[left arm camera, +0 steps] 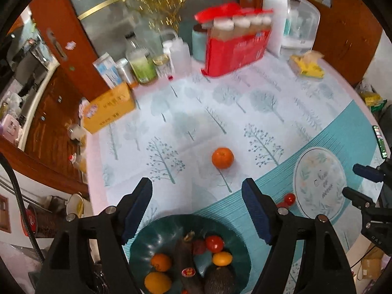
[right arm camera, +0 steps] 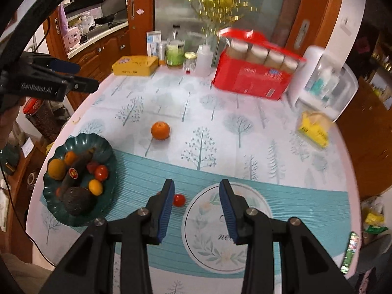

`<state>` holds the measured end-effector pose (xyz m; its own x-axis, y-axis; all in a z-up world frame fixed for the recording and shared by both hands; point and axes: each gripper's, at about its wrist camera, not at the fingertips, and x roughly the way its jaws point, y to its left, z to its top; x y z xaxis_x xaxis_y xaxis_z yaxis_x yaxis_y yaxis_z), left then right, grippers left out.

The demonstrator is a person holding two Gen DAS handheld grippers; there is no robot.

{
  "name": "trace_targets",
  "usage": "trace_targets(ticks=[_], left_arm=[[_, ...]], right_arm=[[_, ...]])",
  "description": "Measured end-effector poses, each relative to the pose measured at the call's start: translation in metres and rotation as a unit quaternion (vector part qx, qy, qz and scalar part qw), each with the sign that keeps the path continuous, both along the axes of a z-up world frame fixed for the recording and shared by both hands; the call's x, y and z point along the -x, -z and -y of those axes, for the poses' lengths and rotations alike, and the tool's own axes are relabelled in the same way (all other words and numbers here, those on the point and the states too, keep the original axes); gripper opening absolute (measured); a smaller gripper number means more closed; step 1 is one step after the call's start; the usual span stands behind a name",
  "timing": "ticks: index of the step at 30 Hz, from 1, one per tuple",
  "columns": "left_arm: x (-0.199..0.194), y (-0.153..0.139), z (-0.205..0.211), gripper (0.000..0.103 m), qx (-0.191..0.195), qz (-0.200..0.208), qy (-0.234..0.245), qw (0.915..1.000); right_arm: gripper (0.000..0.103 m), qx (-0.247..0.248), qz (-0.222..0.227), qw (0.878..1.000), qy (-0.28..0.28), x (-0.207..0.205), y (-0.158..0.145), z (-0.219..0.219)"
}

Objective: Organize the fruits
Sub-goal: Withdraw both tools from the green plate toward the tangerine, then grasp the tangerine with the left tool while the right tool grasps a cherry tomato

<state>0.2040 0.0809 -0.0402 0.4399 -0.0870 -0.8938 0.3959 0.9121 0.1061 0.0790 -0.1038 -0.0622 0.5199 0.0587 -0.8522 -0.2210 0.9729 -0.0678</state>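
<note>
A dark green plate (left arm camera: 137, 242) (right arm camera: 73, 220) holds several fruits: oranges, a red tomato, a long dark fruit with a sticker and an avocado. One orange (left arm camera: 222, 158) (right arm camera: 160, 130) lies alone on the tree-print tablecloth. A small red tomato (left arm camera: 290, 198) (right arm camera: 178, 200) lies on the teal stripe. My left gripper (left arm camera: 196, 186) (right arm camera: 85, 77) hangs over the plate's far rim, jaws wide apart and empty. My right gripper (right arm camera: 196, 186) (left arm camera: 355, 181) is open; the small tomato shows on the cloth just inside its left finger, with no pad pressing on it.
A round white disc with leaf print (right arm camera: 220, 245) (left arm camera: 318, 186) lies below the right gripper. Along the back stand a red carton of bottles (right arm camera: 254, 78), a yellow box (right arm camera: 134, 66), several bottles (right arm camera: 175, 51) and a white appliance (right arm camera: 325, 83). A yellow tissue pack (right arm camera: 313, 129) sits at the right.
</note>
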Motion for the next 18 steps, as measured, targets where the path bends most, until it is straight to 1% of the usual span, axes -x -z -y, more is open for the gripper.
trace_targets(ticks=[3,7,9,11,15,18], left_arm=[[-0.022,0.030,0.012,0.074,-0.013,-0.030,-0.006,0.9994],[-0.047,0.071,0.028,0.074,-0.020,-0.067,-0.015,0.9974],[-0.057,0.093,0.038,0.074,-0.018,-0.085,-0.019,0.9961],[-0.064,0.110,0.044,0.074,-0.014,-0.100,-0.022,0.9947],[-0.075,0.139,0.055,0.074,-0.005,-0.120,-0.027,0.9924],[-0.082,0.152,0.060,0.074,0.004,-0.127,-0.033,0.9914]], right_arm=[[0.038,-0.017,-0.031,0.999,-0.005,-0.015,0.030,0.011],[0.038,-0.022,-0.062,0.997,-0.025,-0.025,0.065,0.015],[0.038,-0.026,-0.080,0.996,-0.043,-0.029,0.086,0.015],[0.038,-0.033,-0.094,0.993,-0.059,-0.031,0.101,0.013],[0.038,-0.052,-0.119,0.986,-0.105,-0.032,0.127,0.006],[0.038,-0.049,-0.125,0.982,-0.134,-0.032,0.140,0.000]])
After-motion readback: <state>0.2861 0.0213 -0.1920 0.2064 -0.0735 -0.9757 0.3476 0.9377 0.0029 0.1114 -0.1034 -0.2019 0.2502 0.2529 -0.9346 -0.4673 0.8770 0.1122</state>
